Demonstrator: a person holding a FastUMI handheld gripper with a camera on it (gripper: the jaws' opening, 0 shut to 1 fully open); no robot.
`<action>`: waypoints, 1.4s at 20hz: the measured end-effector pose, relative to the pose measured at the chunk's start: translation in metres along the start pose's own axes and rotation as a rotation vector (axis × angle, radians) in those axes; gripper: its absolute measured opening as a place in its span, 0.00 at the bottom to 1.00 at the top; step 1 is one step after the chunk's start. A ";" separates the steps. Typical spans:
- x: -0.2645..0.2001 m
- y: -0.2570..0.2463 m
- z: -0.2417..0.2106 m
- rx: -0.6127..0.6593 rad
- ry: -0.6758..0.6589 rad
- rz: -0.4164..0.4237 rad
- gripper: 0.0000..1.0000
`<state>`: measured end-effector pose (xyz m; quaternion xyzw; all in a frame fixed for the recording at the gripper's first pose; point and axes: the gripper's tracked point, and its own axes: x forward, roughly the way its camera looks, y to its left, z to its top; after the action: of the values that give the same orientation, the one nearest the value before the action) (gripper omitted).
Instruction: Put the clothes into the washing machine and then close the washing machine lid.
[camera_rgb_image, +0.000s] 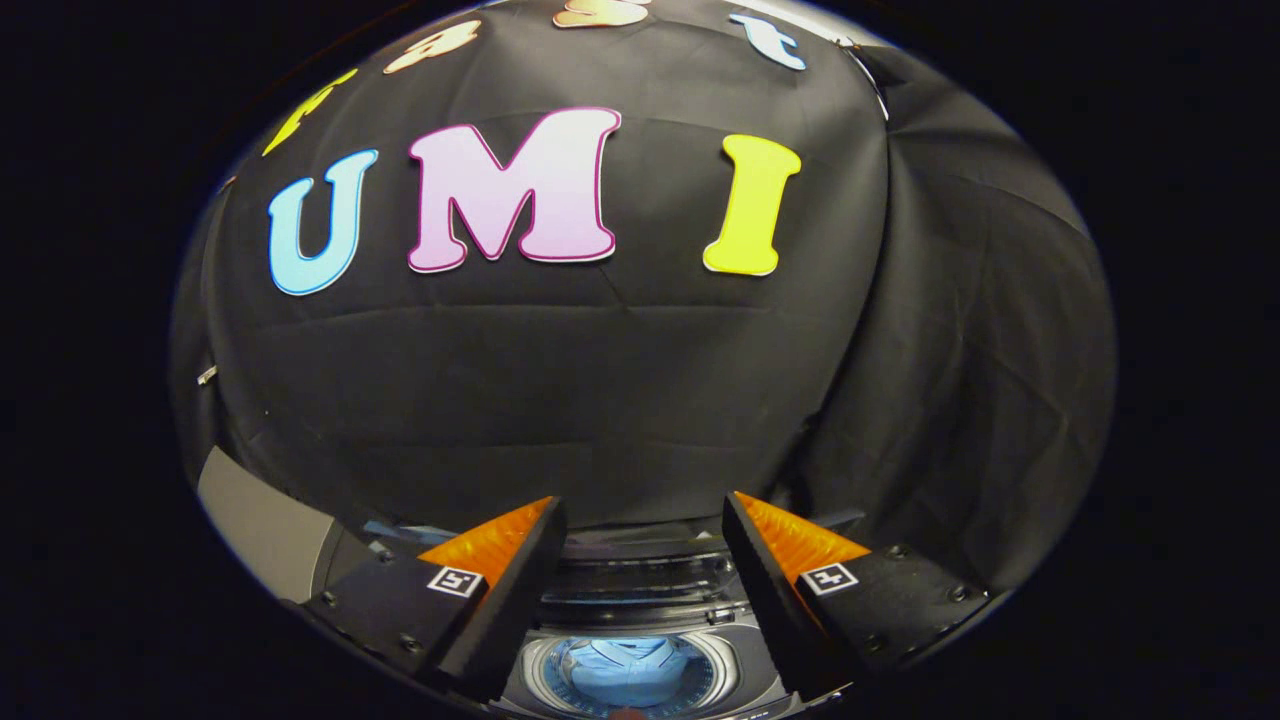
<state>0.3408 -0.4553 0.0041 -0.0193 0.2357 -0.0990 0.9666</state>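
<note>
My gripper (640, 505) is open, with a wide gap and nothing between its fingers. It is held high above a top-loading washing machine (640, 610), which I see low down between the fingers. A light blue garment (628, 672) lies inside the round drum. The machine's lid (640, 580) stands raised at the back of the opening, just beyond the drum. The fingers hide the machine's left and right sides.
The black cloth wall (560, 400) rises close behind the machine. A grey panel (262, 525) of the machine's body shows to the left of the left finger. More draped black cloth (980, 400) hangs on the right.
</note>
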 end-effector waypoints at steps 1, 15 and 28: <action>0.010 0.002 -0.002 0.003 0.015 0.005 0.99; 0.008 -0.003 -0.034 0.014 -0.003 0.031 0.99; -0.021 -0.009 -0.054 0.020 -0.033 0.030 0.99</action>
<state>0.2958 -0.4590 -0.0337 -0.0078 0.2191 -0.0863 0.9718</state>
